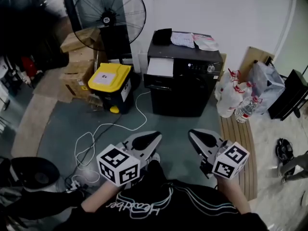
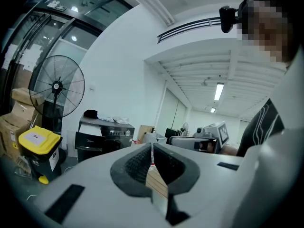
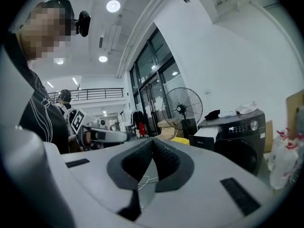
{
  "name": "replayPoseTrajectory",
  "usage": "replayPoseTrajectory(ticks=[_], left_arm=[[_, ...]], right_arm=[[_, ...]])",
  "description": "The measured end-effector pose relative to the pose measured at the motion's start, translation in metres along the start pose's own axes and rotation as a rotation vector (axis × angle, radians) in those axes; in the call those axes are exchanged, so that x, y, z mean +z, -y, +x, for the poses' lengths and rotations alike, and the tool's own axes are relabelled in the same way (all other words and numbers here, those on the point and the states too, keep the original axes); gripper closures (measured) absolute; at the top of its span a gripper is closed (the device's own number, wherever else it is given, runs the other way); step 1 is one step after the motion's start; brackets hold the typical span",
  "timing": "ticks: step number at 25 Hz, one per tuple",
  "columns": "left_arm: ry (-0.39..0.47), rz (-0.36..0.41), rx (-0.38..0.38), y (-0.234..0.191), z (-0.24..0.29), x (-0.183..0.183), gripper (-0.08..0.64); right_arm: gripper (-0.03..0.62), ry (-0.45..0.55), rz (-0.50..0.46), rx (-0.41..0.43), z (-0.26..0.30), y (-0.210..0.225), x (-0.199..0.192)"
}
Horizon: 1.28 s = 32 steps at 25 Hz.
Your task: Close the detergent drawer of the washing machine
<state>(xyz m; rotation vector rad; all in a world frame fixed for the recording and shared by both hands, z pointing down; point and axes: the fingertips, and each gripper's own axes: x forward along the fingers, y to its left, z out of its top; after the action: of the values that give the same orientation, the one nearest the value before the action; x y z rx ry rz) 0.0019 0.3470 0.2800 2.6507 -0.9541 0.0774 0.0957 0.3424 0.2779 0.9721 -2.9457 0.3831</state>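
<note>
Not begun: black washing machine (image 1: 183, 93) well apart, its white detergent drawer (image 1: 159, 67) pulled out; left tongs (image 1: 157, 137) and right tongs (image 1: 192, 134) pressed together, empty

Black front-loading washing machine (image 1: 185, 88), upright, well ahead of the fingertips of left gripper (image 1: 155, 137) and right gripper (image 1: 193, 135), pale detergent drawer (image 1: 160, 67) pulled out at its upper left, untouched.

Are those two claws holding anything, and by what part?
Nothing is held: the left gripper and right gripper both have jaws closed on empty air, away from the washing machine.
</note>
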Motion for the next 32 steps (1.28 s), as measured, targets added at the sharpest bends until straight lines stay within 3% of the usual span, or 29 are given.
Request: replayPoseTrajectory(ticks=[10, 19, 32], left_arm=[[-0.048, -0.036, -0.001, -0.073, 0.049, 0.015, 0.526], [-0.081, -0.063, 0.0, -0.167, 0.106, 0.034, 0.526], [-0.155, -0.111, 0.044, -0.283, 0.176, 0.026, 0.526]], right_arm=[[0.565, 0.006, 0.078, -0.024, 0.048, 0.065, 0.012], [0.565, -0.044, 0.131, -0.09, 0.113, 0.143, 0.02], [0.565, -0.079, 0.179, -0.141, 0.193, 0.235, 0.024]])
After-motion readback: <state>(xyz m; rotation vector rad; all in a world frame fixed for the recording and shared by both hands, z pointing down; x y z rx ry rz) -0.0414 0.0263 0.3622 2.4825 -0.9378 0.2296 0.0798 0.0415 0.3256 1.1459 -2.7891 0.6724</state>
